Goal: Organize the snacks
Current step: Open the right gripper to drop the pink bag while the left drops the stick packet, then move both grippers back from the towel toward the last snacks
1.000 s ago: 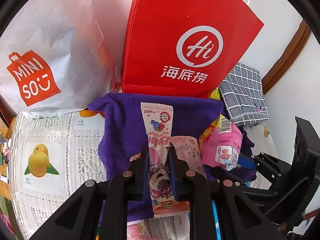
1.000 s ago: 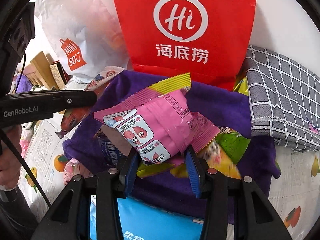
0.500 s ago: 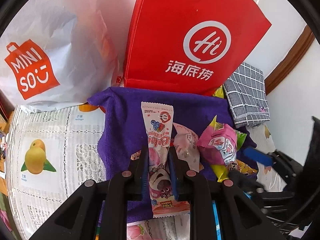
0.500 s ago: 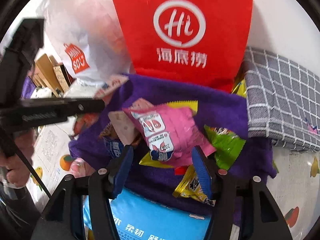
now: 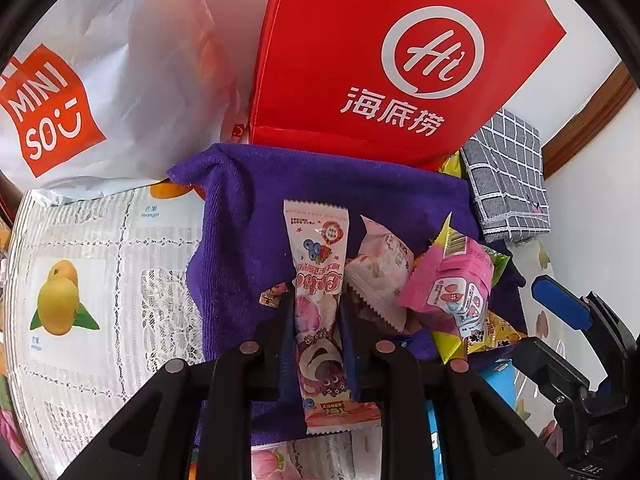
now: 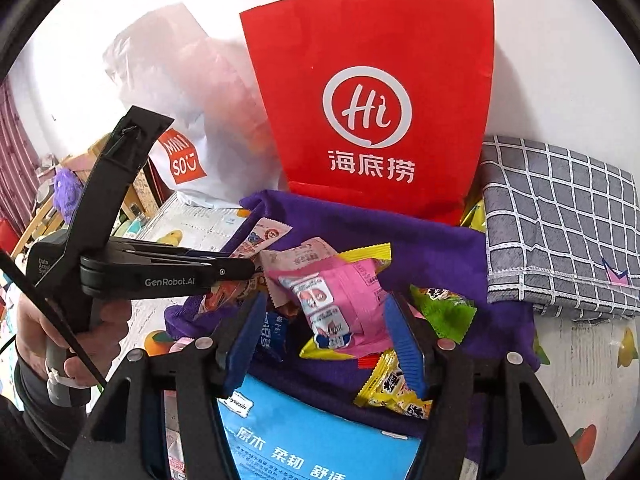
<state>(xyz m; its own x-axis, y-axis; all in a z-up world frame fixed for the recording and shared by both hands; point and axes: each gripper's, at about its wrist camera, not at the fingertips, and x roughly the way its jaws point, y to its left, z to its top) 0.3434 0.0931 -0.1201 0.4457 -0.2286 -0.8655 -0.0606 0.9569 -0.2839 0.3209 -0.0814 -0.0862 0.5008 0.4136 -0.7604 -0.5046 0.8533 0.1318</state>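
Observation:
A long pink strawberry-bear snack packet (image 5: pixel 318 264) lies lengthwise over the purple towel (image 5: pixel 248 240). My left gripper (image 5: pixel 316 308) is shut on its lower half, and its jaws are starting to ease open. A pink snack packet (image 6: pixel 344 280) rests loose on the snack pile. My right gripper (image 6: pixel 325 308) hovers open above it, its pads clear of the wrapper. In the left wrist view the same pink packet (image 5: pixel 448 292) lies right of a pale pink-white packet (image 5: pixel 380 264). The right gripper's blue pad (image 5: pixel 560 308) shows at the right edge.
A red paper bag (image 6: pixel 368 120) stands behind the towel, with a white MINISO bag (image 5: pixel 100 80) to its left. A folded grey checked cloth (image 6: pixel 560 220) lies to the right. Yellow packets (image 6: pixel 396 388), a green packet (image 6: pixel 444 312) and a blue tissue pack (image 6: pixel 320 440) lie near me.
My right gripper opened and let go of the pink packet, which dropped onto the pile. The gripper then drew up and back. My left gripper kept its hold on the long packet.

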